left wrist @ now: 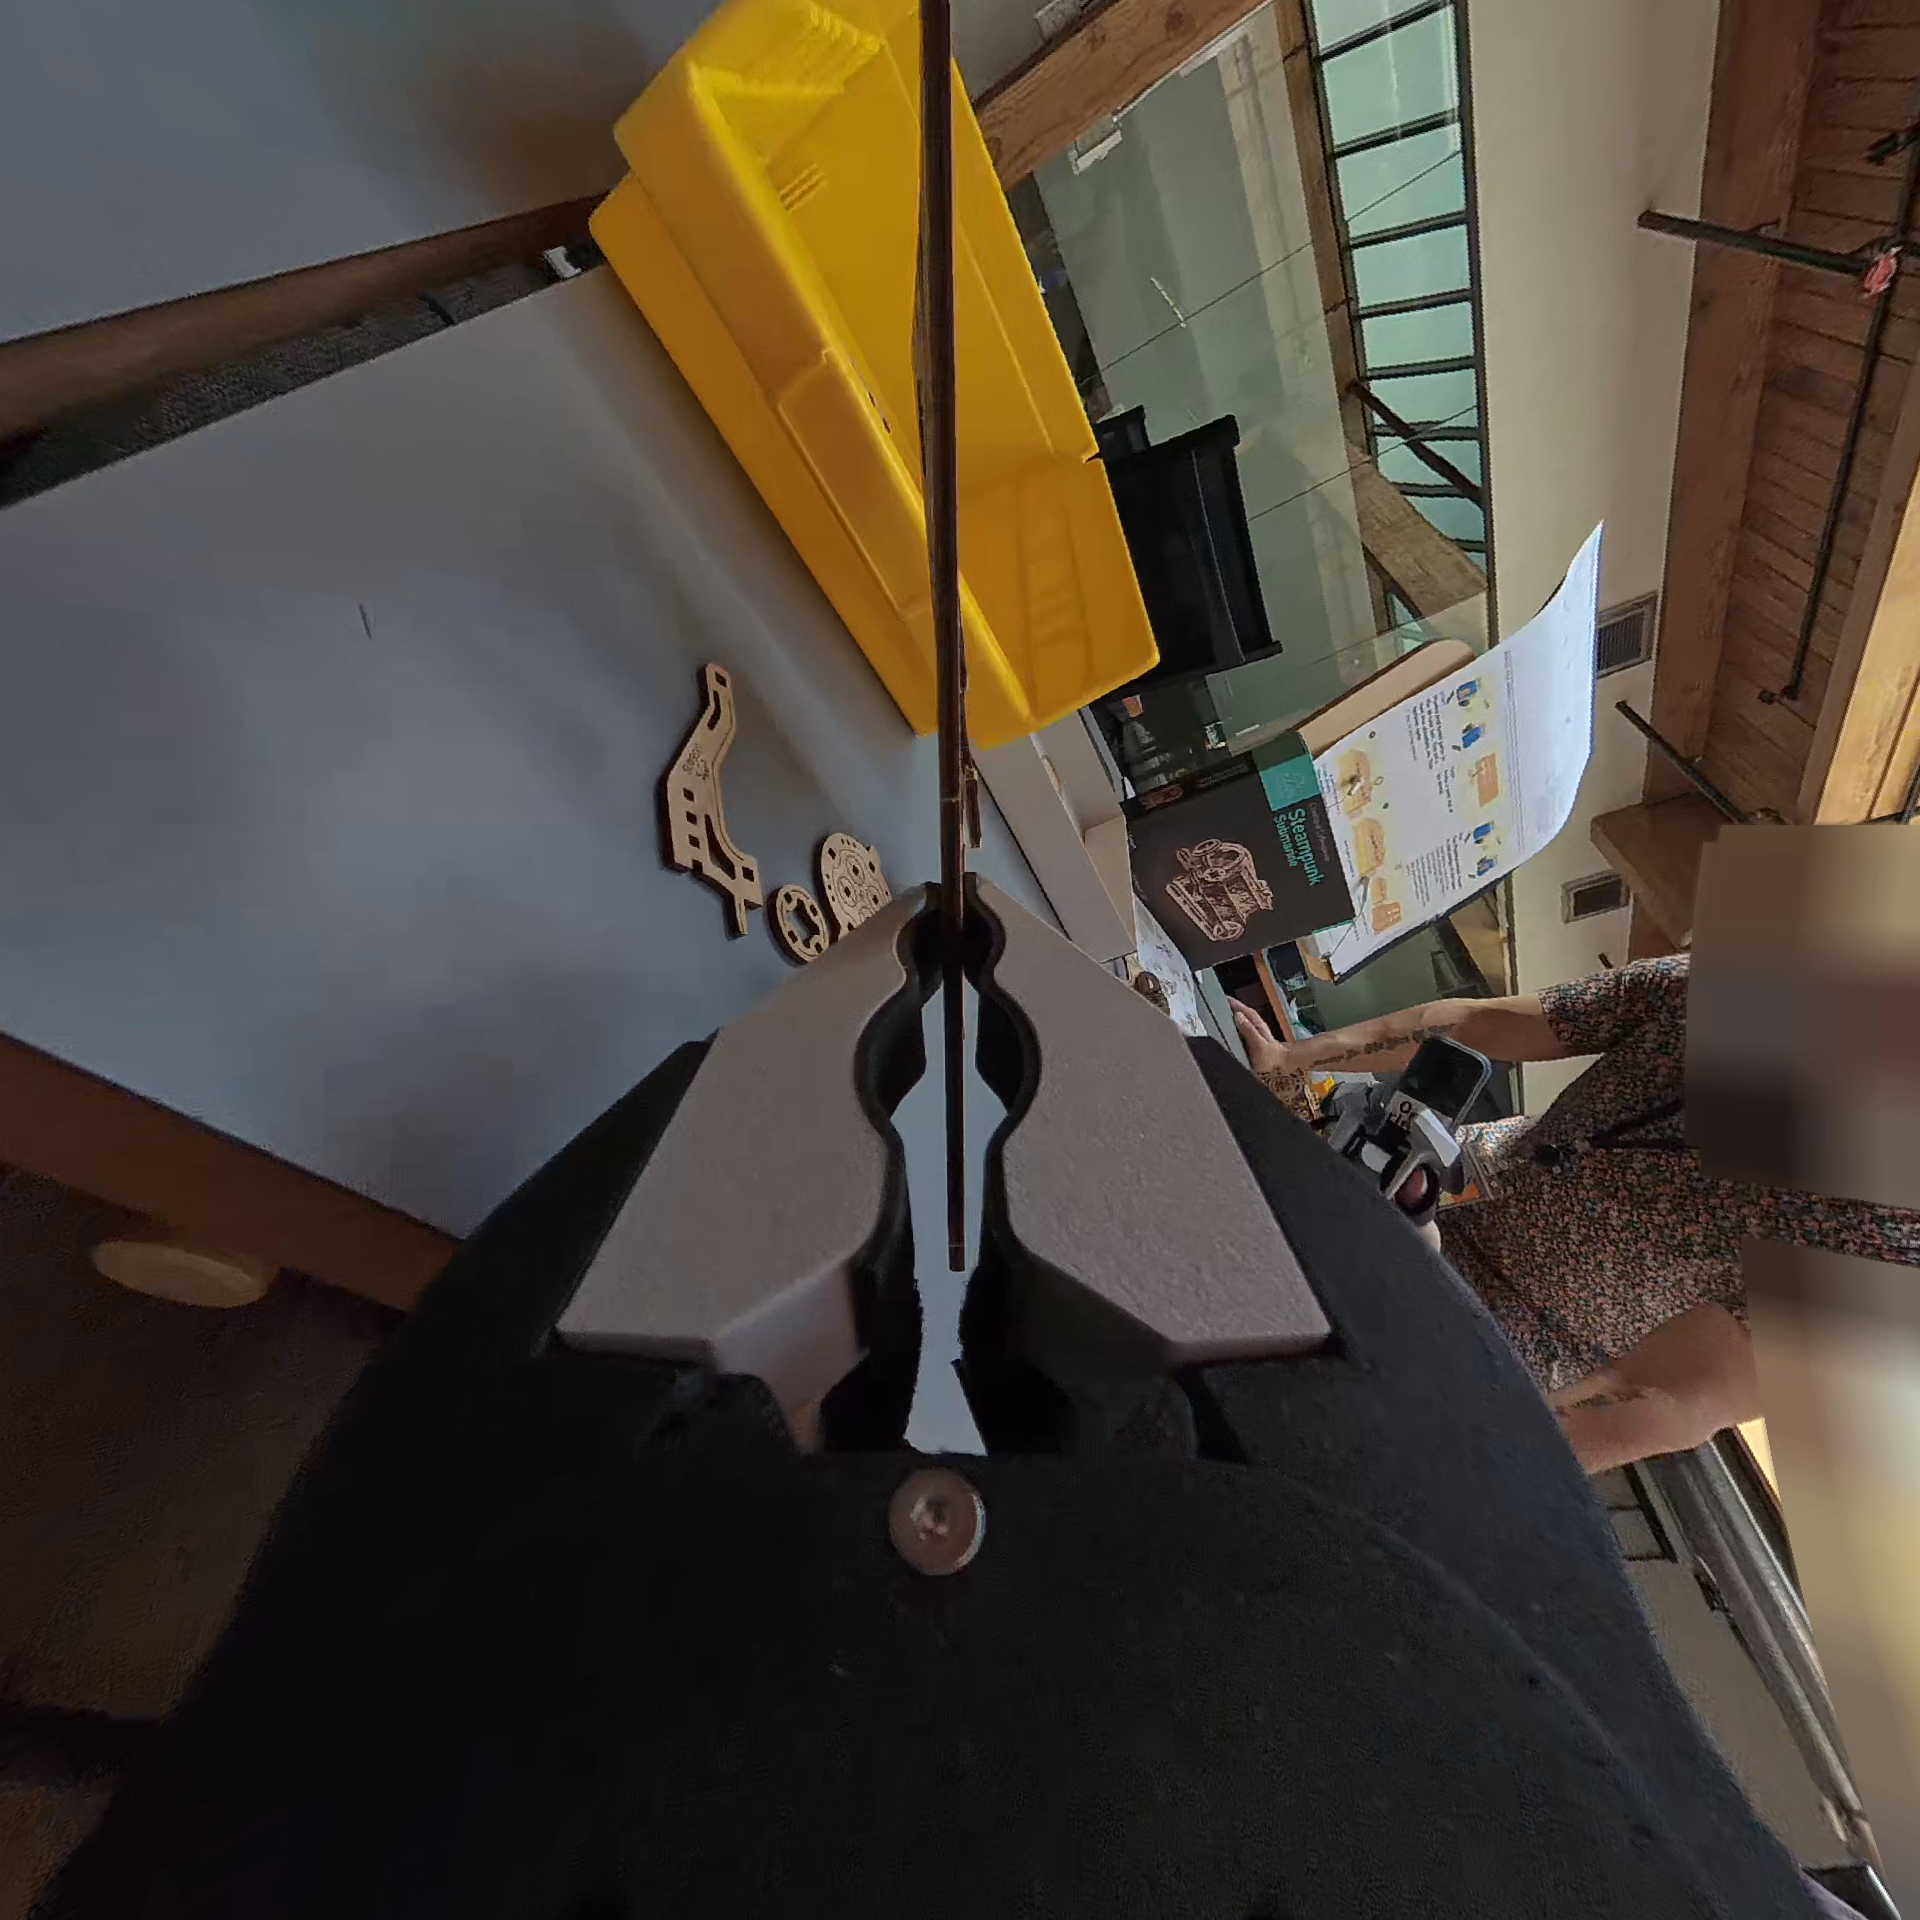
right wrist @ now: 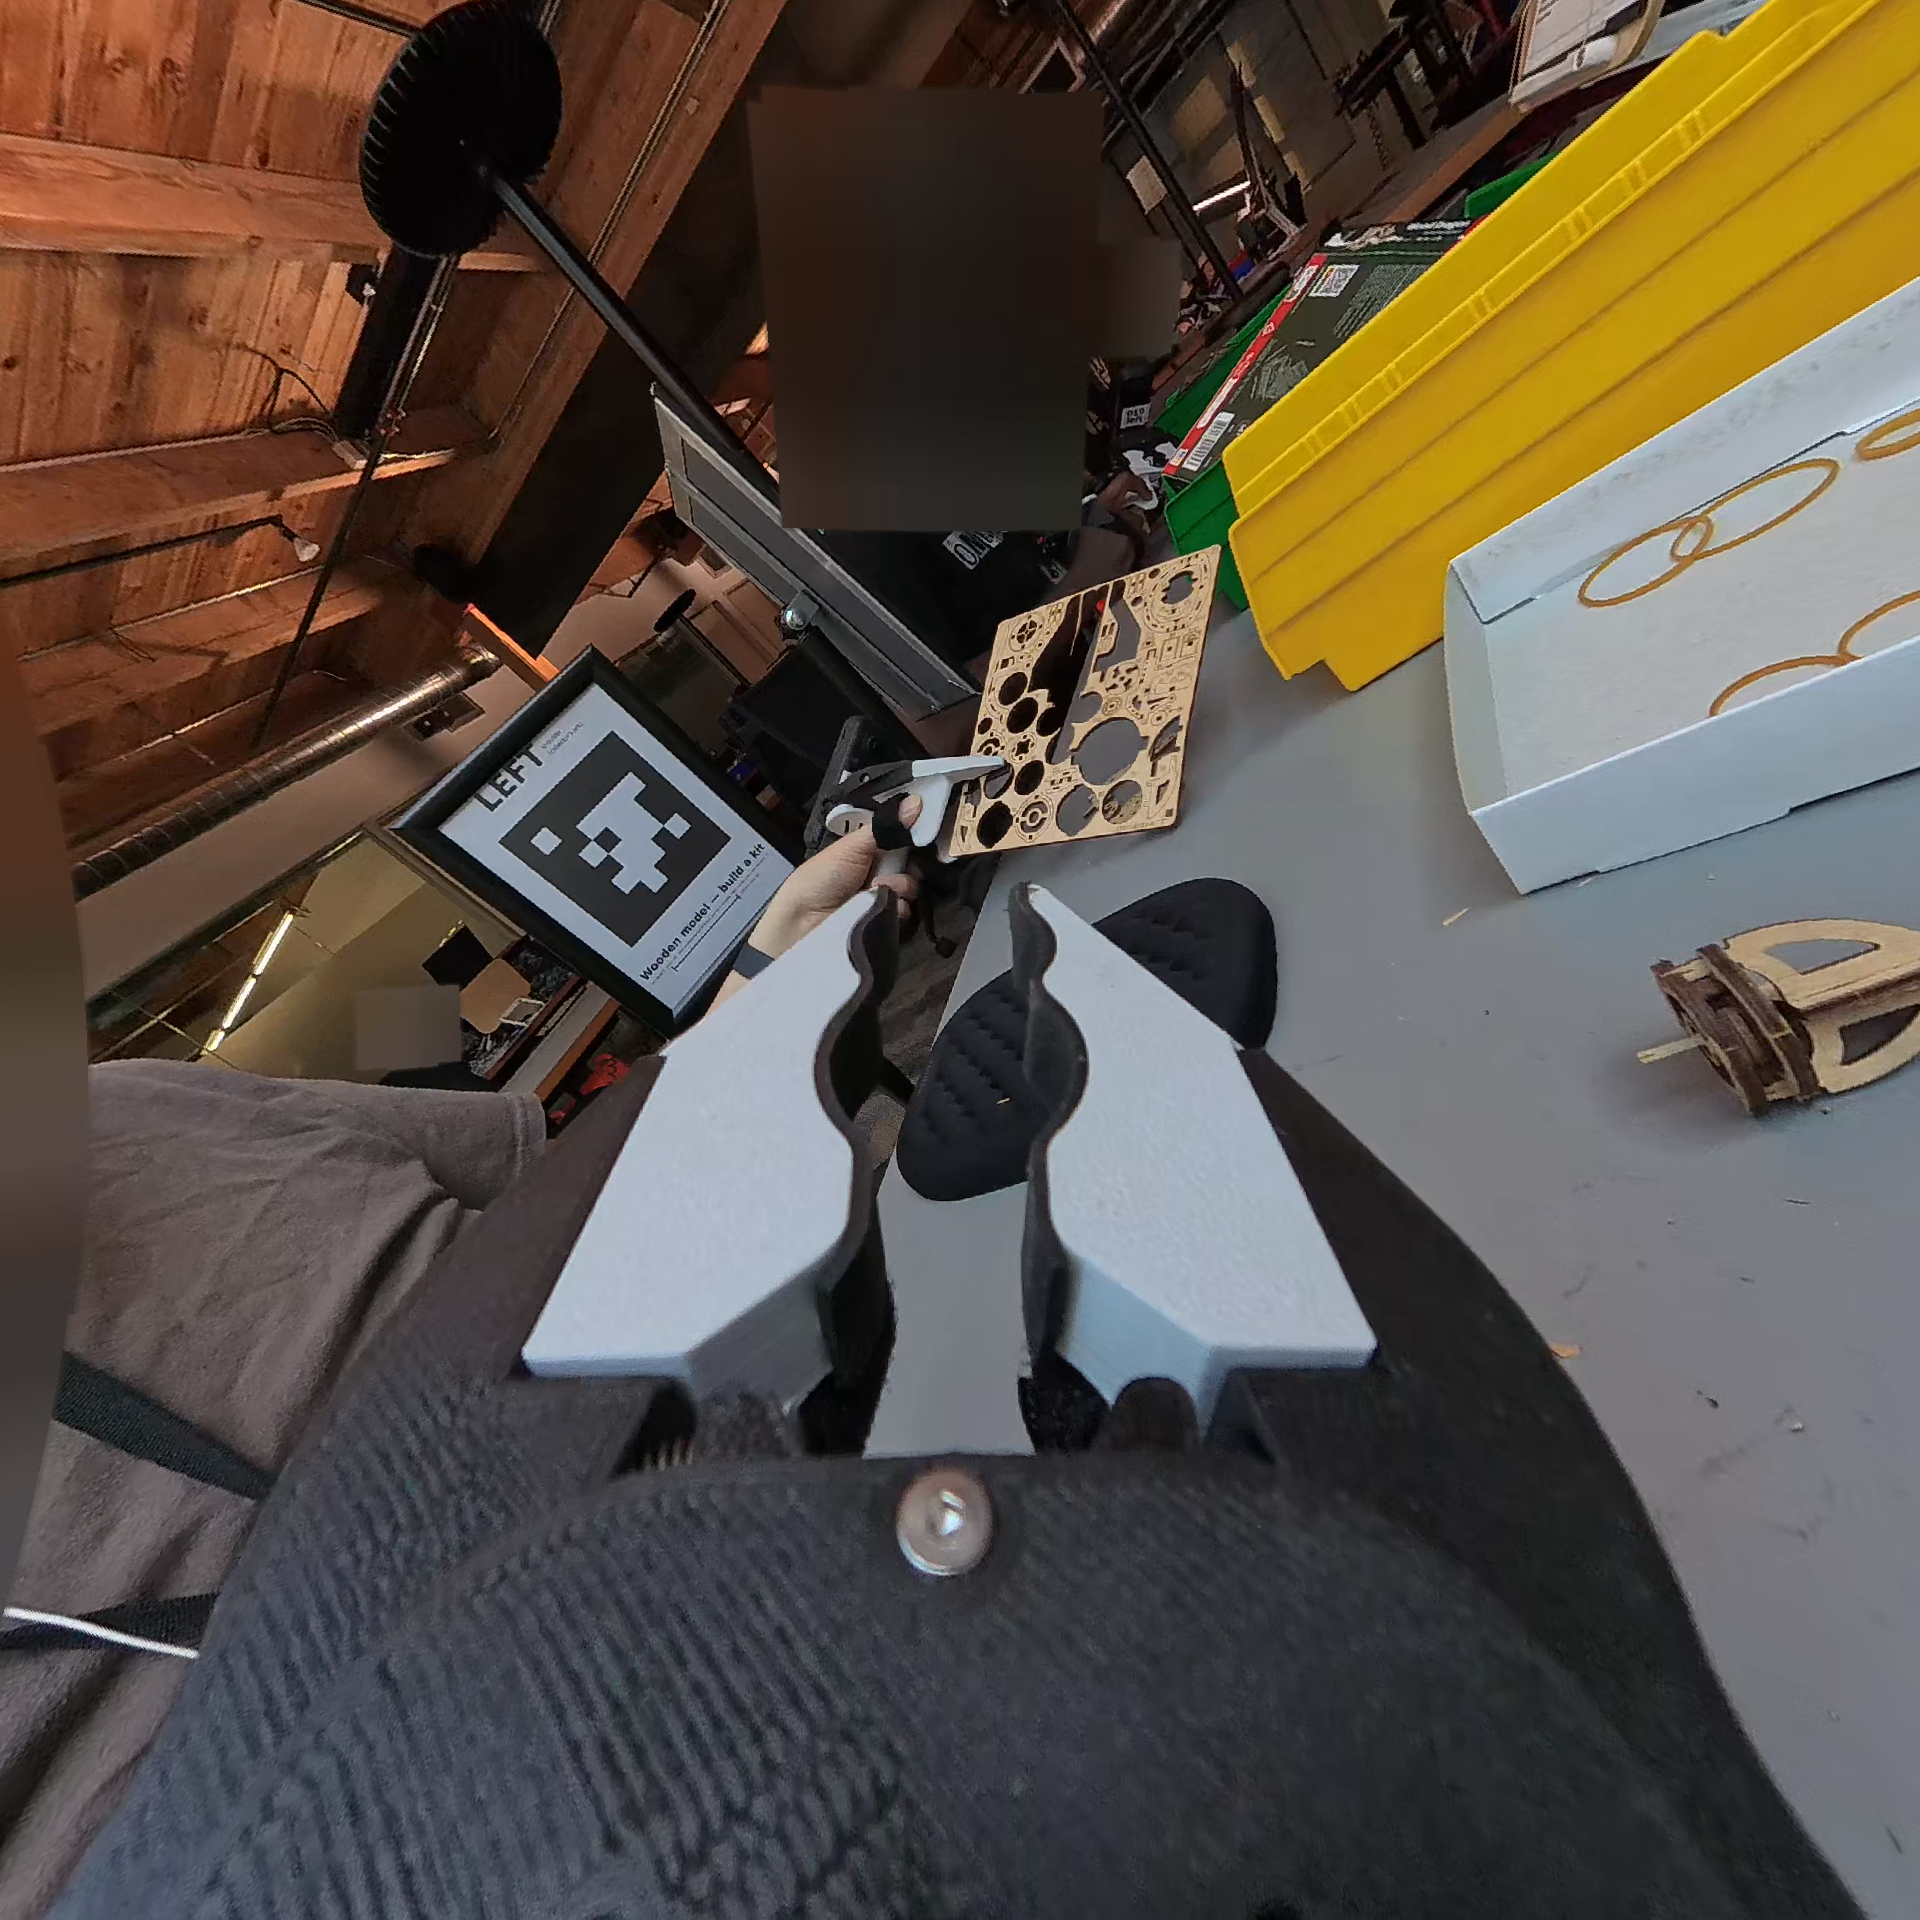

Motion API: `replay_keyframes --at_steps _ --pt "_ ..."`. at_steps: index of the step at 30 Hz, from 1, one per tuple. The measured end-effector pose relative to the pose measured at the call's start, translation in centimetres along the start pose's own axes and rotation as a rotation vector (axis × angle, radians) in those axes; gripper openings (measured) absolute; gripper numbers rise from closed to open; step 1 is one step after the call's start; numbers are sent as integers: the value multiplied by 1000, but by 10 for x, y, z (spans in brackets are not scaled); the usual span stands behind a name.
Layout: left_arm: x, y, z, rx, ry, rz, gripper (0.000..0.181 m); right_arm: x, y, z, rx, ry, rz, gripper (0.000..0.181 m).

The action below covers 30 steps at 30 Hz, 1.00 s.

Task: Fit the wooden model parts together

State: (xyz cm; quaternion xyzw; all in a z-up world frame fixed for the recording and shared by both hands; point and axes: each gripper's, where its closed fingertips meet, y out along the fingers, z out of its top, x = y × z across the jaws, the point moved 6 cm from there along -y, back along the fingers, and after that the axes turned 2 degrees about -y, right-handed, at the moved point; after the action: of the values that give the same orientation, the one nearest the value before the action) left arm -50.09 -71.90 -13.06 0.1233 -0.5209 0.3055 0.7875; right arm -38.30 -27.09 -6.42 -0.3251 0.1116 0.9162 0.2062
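My left gripper [left wrist: 951, 899] is shut on a thin wooden parts sheet [left wrist: 940, 520], which I see edge-on as a dark line running up between the fingers. In the right wrist view the same left gripper [right wrist: 961, 798] holds this pale sheet [right wrist: 1138, 665], with many punched-out holes, upright by its lower corner above the grey table [right wrist: 1455, 1195]. My right gripper [right wrist: 948, 902] is open and empty, its fingers apart and pointing toward the sheet. A partly built wooden model [right wrist: 1787, 1023] lies on the table to its right. A loose bracket-shaped part [left wrist: 707, 800] and round parts [left wrist: 847, 883] lie on the table below the left gripper.
Yellow bins [right wrist: 1558, 332] and a white tray [right wrist: 1621, 769] with rubber bands stand at the far right. A yellow bin [left wrist: 831, 343], the black kit box [left wrist: 1236, 862] and an instruction sheet [left wrist: 1455, 769] stand beyond the left gripper. A framed sign [right wrist: 613, 831] and two people are nearby. Tip to tip, the grippers are about 40 cm apart.
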Motion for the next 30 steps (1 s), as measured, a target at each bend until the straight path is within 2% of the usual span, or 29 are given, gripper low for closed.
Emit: replay_keyframes --at_steps 4,7,10,15,17,19,23,30 --pt "0 0 2 4 -4 -2 0 0 7 -5 -39 -13 -3 20" --pt "-1 -1 2 10 -8 -4 0 -2 26 -8 -90 -73 -25 20" --pt "4 -5 6 46 -42 -63 0 -13 75 -15 -234 -250 -30 27" --pt "19 -6 17 99 -35 -100 1 -24 179 -42 -488 -713 -55 50" --pt "26 -6 22 115 -24 -117 1 -18 214 -53 -543 -795 -61 58" --pt "31 -5 26 123 -17 -126 1 -12 240 -63 -573 -784 -51 59" --pt "33 -5 29 124 4 -124 1 3 266 -71 -598 -836 -63 58" --pt "34 -10 34 172 47 -103 0 30 282 -79 -721 -920 -34 58"
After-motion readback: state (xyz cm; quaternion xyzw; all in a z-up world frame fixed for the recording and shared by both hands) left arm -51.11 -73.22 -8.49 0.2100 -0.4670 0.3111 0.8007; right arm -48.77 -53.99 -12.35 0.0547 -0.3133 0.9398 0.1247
